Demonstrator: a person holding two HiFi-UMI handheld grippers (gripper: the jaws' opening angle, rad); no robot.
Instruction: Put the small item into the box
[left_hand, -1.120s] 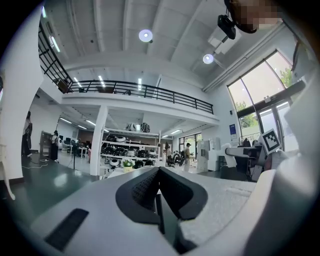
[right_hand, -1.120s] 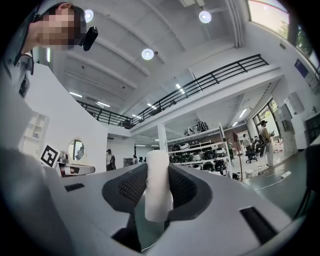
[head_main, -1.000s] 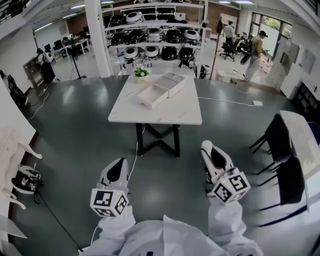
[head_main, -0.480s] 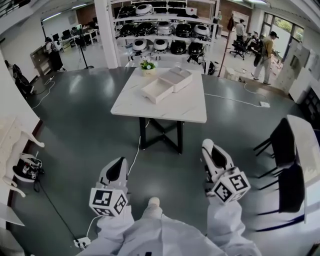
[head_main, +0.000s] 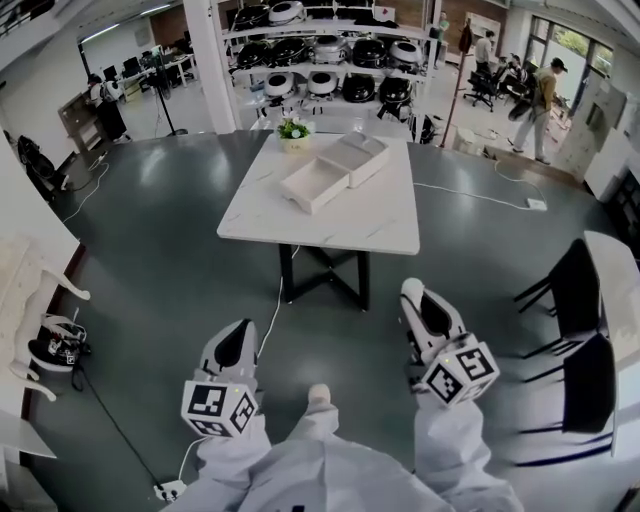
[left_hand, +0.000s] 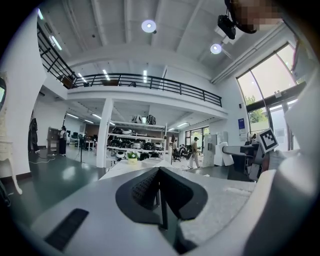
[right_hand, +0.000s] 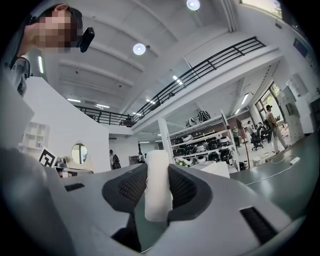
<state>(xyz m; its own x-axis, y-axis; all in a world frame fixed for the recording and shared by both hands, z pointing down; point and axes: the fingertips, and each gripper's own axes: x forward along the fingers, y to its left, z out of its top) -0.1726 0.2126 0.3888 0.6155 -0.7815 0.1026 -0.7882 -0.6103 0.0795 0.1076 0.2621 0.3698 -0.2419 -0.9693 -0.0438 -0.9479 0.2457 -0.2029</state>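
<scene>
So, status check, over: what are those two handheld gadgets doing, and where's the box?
Right gripper shut on white cylinder; left gripper shut, empty. Box open on table ahead. Cable on floor near path.

The right gripper (right_hand: 158, 175) holds a white, cylinder-shaped small item (right_hand: 159, 200) upright, and its dark jaws press on both sides of it. Far behind, a white bench (right_hand: 216, 169) stands before shelves (right_hand: 205, 146) that carry dark round objects.

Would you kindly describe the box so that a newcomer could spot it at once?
Find the white table standing alone on the dark floor. At its far end, beside a small potted plant, lies the white box. Unlike the plant it is flat and angular, its open tray apparently slid out.
</scene>
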